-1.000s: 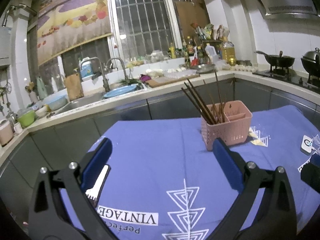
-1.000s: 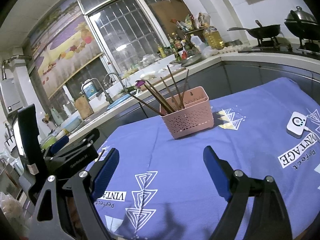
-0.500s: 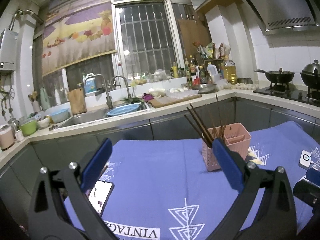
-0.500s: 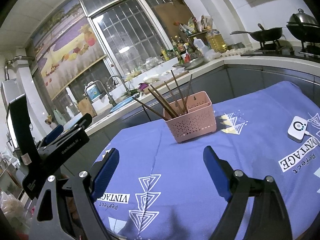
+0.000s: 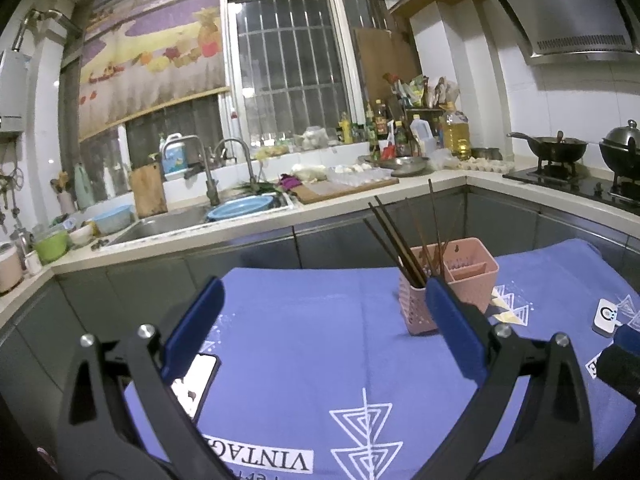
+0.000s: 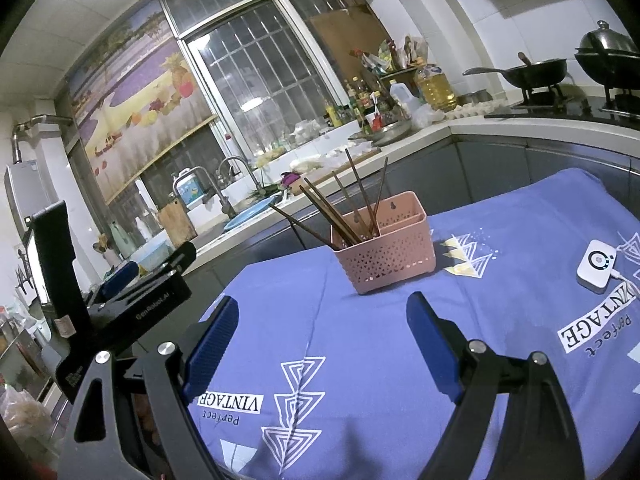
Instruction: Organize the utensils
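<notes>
Standing bundled in the pink utensil basket [image 6: 386, 254], mid-frame: dark chopsticks [image 6: 340, 216]; no loose utensils visible, sorting apparently complete. Left hand-held gripper [image 5: 324, 320] and right hand-held gripper [image 6: 322, 338]: both wide open, empty.

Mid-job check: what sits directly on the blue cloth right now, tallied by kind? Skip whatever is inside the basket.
Pink basket: 1
White puck device: 1
Phone: 1
Total: 3

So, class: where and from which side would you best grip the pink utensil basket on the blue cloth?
Probably the pink basket's bare right half, from above, pinching across its narrow width: its open top faces up, and the chopsticks fan out of its left compartment.
</notes>
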Motion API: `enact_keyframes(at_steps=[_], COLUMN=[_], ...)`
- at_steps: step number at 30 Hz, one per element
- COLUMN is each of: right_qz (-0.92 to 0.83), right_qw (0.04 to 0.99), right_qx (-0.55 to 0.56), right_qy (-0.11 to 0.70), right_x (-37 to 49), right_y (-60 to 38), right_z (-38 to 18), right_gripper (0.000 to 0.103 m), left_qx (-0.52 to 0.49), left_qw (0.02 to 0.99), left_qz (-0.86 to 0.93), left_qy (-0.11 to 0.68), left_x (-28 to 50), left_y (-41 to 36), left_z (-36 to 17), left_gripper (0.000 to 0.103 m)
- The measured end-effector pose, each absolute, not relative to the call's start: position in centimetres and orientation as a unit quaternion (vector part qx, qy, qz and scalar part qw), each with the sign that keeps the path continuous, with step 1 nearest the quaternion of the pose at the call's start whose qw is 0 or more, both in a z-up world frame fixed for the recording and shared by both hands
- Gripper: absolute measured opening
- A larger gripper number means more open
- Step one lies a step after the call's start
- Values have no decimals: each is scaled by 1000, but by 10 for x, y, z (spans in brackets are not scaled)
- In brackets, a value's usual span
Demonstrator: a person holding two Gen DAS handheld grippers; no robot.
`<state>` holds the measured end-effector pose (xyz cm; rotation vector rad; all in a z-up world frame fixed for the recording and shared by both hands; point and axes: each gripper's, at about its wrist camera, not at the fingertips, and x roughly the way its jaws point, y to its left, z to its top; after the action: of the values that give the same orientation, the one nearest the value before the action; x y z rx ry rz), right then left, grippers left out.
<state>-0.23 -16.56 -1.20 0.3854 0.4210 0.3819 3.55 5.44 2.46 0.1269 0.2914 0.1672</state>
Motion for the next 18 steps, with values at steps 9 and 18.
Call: enact_keyframes(at_steps=[9, 18], right_qz=[188, 187], right_qw=[944, 946], right_qx=[187, 183], right_qy=[197, 190], right_x=[-4, -3], right_y=[-165, -161], right_z=[-3, 6], right_gripper=[85, 85], left_qx=[52, 45], left_qw=[983, 983], left_qz=[81, 84], left_qy=[154, 156], left_x=[37, 39], left_y=[59, 65], left_z=[25, 25], left_gripper=[97, 97])
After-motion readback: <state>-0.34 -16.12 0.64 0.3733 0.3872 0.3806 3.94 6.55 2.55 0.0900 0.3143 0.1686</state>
